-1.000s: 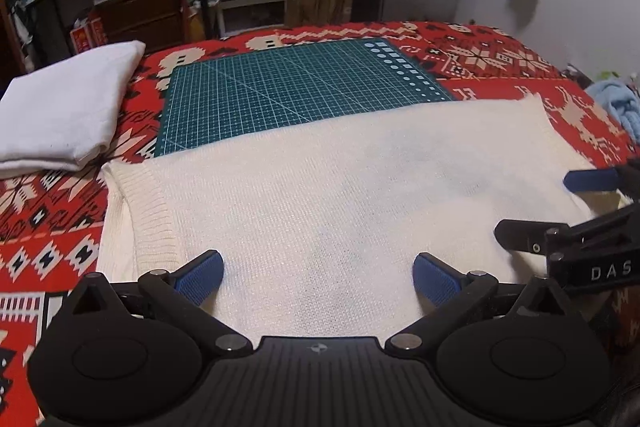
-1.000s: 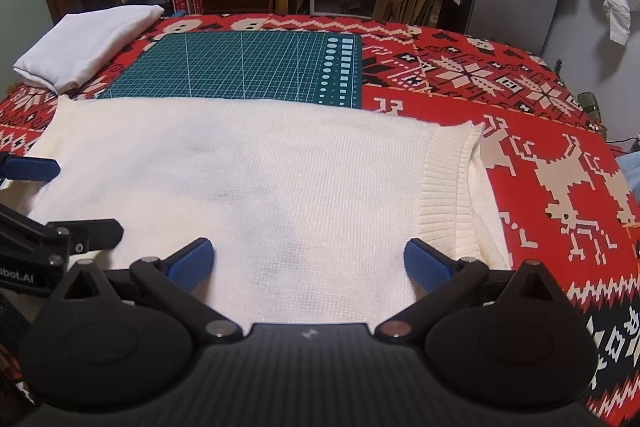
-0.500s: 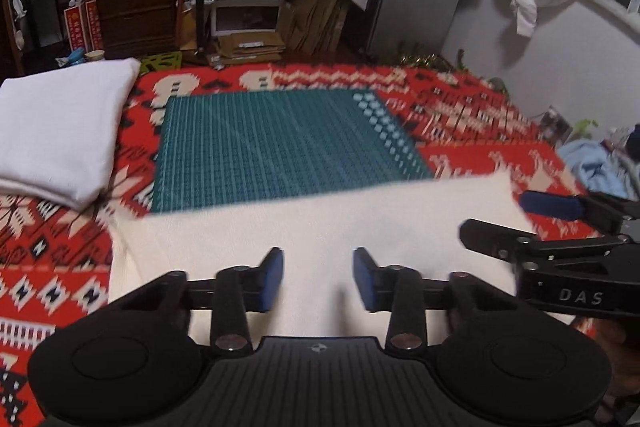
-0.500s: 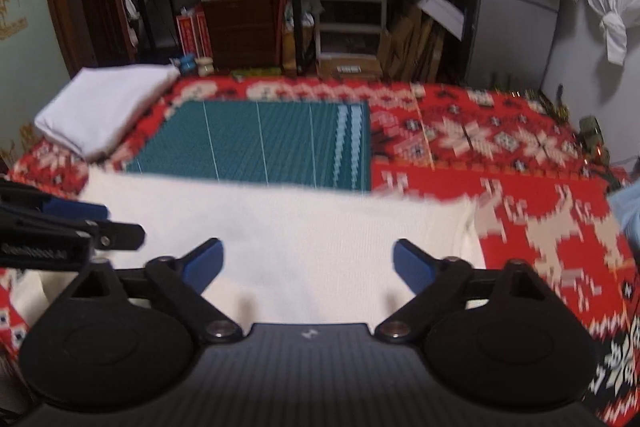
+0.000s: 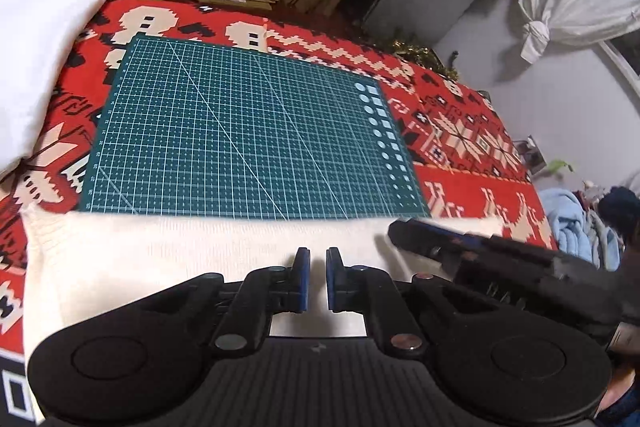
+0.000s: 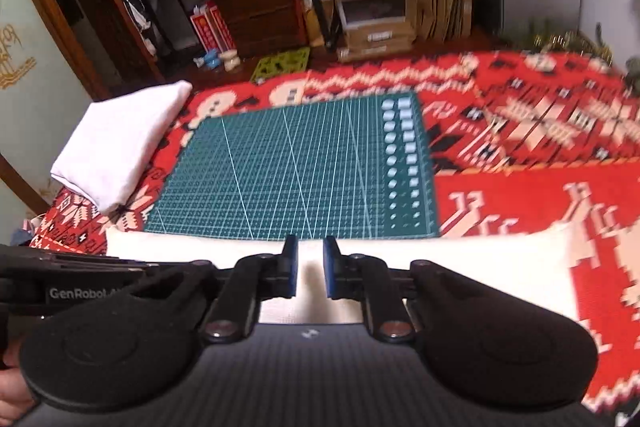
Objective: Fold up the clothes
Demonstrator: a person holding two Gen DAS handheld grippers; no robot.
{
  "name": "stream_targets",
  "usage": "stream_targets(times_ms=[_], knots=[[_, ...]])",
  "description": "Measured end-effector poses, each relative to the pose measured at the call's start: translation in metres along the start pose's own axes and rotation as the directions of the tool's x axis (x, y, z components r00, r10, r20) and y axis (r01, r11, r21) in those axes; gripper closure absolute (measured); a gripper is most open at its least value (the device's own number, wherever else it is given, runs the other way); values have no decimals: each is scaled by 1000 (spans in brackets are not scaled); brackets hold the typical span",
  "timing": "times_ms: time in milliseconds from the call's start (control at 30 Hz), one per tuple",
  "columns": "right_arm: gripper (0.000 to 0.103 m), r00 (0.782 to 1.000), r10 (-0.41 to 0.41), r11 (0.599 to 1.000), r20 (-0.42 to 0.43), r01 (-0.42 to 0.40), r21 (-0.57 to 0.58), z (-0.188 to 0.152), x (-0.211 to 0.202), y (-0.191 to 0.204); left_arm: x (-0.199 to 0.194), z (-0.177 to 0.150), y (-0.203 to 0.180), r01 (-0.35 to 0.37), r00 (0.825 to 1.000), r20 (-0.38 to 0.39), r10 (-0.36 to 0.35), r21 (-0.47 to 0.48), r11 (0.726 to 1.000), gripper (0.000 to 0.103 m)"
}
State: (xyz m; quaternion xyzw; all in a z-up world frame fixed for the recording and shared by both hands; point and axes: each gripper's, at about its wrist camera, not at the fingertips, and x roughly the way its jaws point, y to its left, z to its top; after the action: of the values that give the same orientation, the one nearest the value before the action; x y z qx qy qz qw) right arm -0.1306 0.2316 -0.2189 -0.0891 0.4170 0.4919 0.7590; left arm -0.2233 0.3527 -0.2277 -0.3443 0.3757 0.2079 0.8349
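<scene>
A cream knit sweater (image 5: 180,259) lies flat on the red patterned blanket, just in front of the green cutting mat (image 5: 248,135). It also shows in the right wrist view (image 6: 460,267). My left gripper (image 5: 316,277) is nearly shut, its blue pads close together over the sweater; whether cloth sits between them is hidden. My right gripper (image 6: 309,273) stands the same way over the sweater's near part. The right gripper also shows in the left wrist view (image 5: 472,251) at the right, close beside the left one.
A folded white cloth (image 5: 36,67) lies at the left of the blanket (image 5: 460,123), also in the right wrist view (image 6: 120,151). Shelves, drawers and cardboard boxes (image 6: 360,7) stand beyond the far edge. Blue fabric (image 5: 576,227) lies off the right side.
Both grippers have closed from wide open to nearly shut and have risen and tilted, so more of the room shows. The sweater's visible area has shrunk to a band at the mat's near edge.
</scene>
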Motion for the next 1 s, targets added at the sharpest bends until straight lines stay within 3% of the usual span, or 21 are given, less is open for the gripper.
stream_targets(times_ms=[200,367,533,733,1000], knots=[[93,999,0,999,-39,-2,-44,-7,35,6,21,7,7,-12,1000,-13,12,-20,1000,95],[93,1000,-22,996,-11,21,-83,-14,48,14,28,10,15,-9,1000,-4,9,-51,999,97],[93,999,-40,995,1,40,-89,-12,54,16,18,14,24,-63,997,30,64,-30,998,97],[93,993,-118,987,30,120,-102,-10,40,-19,-2,14,62,-120,991,52,124,-76,990,97],[93,959,-280,960,51,279,24,-8,11,-104,-25,13,91,-152,984,76,162,-124,981,98]])
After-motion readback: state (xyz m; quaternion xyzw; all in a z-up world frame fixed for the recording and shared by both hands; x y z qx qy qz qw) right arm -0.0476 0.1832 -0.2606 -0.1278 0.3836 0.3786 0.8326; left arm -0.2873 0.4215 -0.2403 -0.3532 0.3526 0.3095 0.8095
